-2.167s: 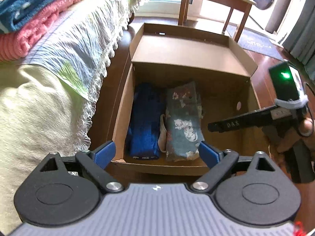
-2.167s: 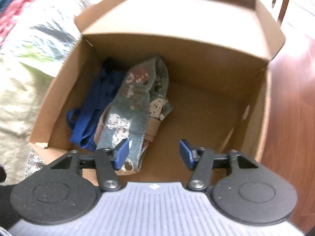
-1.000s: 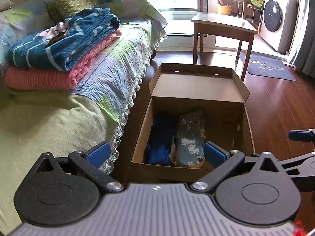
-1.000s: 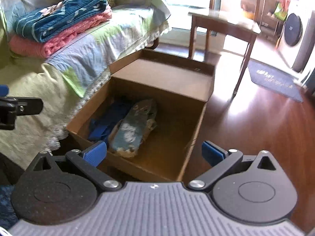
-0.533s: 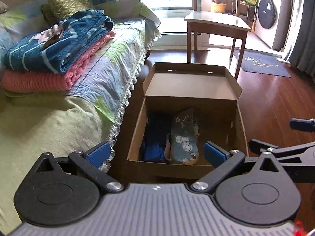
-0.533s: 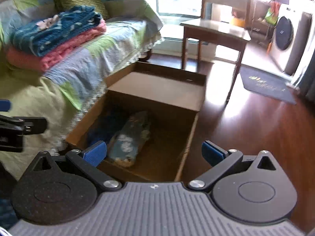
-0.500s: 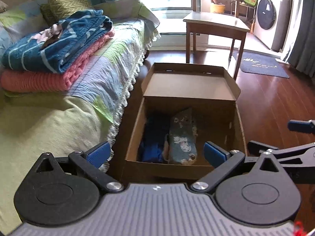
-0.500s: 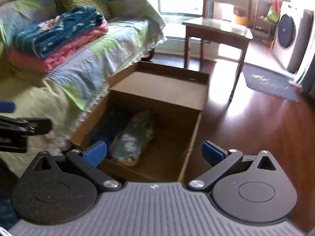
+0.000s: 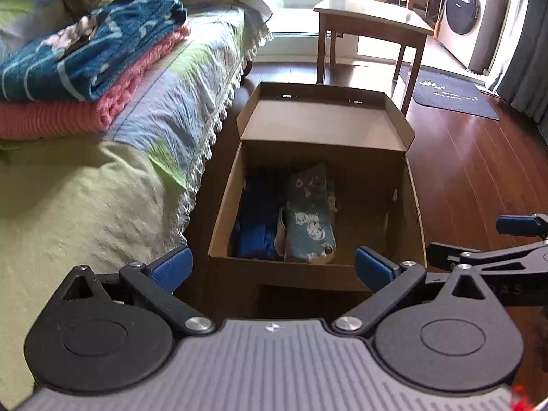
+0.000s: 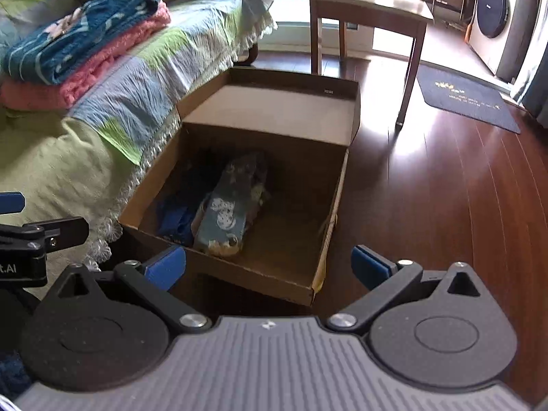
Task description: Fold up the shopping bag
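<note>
An open cardboard box point(image 9: 222, 219) point(image 10: 337, 188) stands on the wood floor beside a bed. Inside it lie a folded grey-blue patterned shopping bag point(image 9: 310, 219) point(image 10: 233, 205) and, to its left, a folded dark blue bag point(image 9: 255, 229) point(image 10: 176, 217). My left gripper point(image 9: 272, 269) hovers open above the box's near edge, holding nothing. My right gripper point(image 10: 267, 267) is open too, held back over the box's near right corner and empty. Each gripper shows at the edge of the other's view: the right gripper point(image 9: 486, 239), the left gripper point(image 10: 27, 219).
The bed point(image 9: 85, 188) with a patchwork cover fills the left; folded blue and pink blankets point(image 9: 85, 58) are stacked on it. A wooden table point(image 9: 370, 30) stands behind the box. A dark mat point(image 9: 452, 94) and a washing machine point(image 9: 469, 17) are at the far right.
Both grippers have drawn up and back from inside the box. The right gripper, earlier half shut beside the patterned bag, now stands wide open. The bags stay in the box.
</note>
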`<state>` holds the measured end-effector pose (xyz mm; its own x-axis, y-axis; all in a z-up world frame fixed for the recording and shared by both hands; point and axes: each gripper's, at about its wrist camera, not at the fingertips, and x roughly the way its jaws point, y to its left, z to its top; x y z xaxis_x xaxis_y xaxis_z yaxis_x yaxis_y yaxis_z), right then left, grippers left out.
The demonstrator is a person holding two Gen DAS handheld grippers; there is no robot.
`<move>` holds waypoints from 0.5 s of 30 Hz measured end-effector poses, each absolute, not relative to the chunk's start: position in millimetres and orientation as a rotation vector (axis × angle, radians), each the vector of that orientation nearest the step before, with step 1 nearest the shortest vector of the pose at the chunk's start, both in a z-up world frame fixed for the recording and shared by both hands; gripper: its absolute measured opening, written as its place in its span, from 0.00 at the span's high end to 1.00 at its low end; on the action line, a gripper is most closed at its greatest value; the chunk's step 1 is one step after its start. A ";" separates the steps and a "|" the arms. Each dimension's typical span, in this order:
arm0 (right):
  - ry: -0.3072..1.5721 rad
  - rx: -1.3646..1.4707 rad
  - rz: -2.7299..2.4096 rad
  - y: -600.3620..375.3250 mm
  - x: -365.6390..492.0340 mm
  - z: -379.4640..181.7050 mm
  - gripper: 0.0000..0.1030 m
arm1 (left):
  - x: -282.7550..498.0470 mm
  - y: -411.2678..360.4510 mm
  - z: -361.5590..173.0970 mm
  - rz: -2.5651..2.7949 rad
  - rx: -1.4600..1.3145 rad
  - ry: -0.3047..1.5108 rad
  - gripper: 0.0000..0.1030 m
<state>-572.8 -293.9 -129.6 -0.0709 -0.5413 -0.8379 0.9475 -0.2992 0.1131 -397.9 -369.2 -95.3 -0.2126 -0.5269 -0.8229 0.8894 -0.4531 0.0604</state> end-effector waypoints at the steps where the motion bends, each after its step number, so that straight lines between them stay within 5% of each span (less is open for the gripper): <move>1: 0.582 1.003 -1.642 -294.5 -573.0 -131.9 0.01 | -397.5 -370.0 -97.1 -1.824 1.008 0.548 0.02; 15: 0.650 1.125 -1.655 -314.7 -569.9 -161.7 0.01 | -397.4 -385.1 -119.5 -1.804 1.084 0.583 0.02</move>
<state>-569.9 -314.7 -161.7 -0.0771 -0.4280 -0.9005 0.9264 -0.3646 0.0940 -397.4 -385.1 -119.5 -0.1876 -0.4672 -0.8640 0.8843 -0.4632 0.0585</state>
